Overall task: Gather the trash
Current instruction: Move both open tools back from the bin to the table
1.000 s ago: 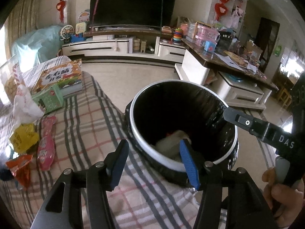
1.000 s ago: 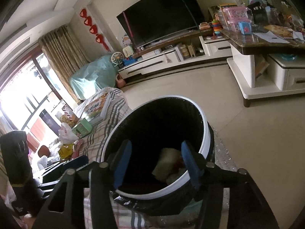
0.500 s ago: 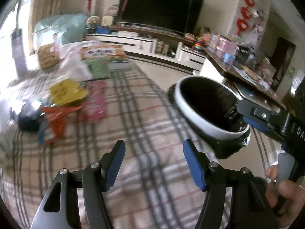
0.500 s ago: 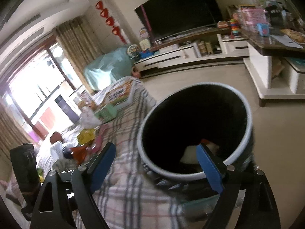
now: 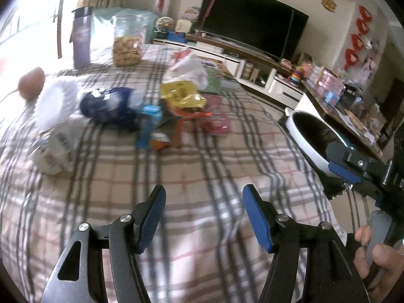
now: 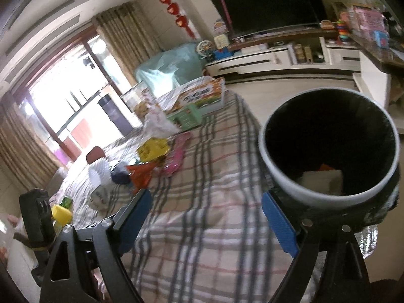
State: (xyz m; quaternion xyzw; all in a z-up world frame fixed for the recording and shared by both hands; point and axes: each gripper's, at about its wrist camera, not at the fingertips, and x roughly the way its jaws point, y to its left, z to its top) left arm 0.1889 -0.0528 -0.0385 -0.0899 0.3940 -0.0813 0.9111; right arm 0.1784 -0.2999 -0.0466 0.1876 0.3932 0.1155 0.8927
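My left tool (image 5: 204, 210) and right tool (image 6: 205, 216) hang spread; blurred wrappers (image 5: 181, 96) clutter the plaid table (image 5: 176, 176); only the right view shows white paper (image 6: 320, 180) inside the black-lined bin (image 6: 285, 176).

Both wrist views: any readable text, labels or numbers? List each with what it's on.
"D": right gripper body, cut off at the frame edge, left wrist view.
Box title: blurred, unreadable.
Yellow packet print: blurred.
White packet print: blurred.
Wall signs: unreadable.

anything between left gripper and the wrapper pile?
Nothing: in the left wrist view only bare plaid cloth lies between the open left gripper and the wrapper pile.
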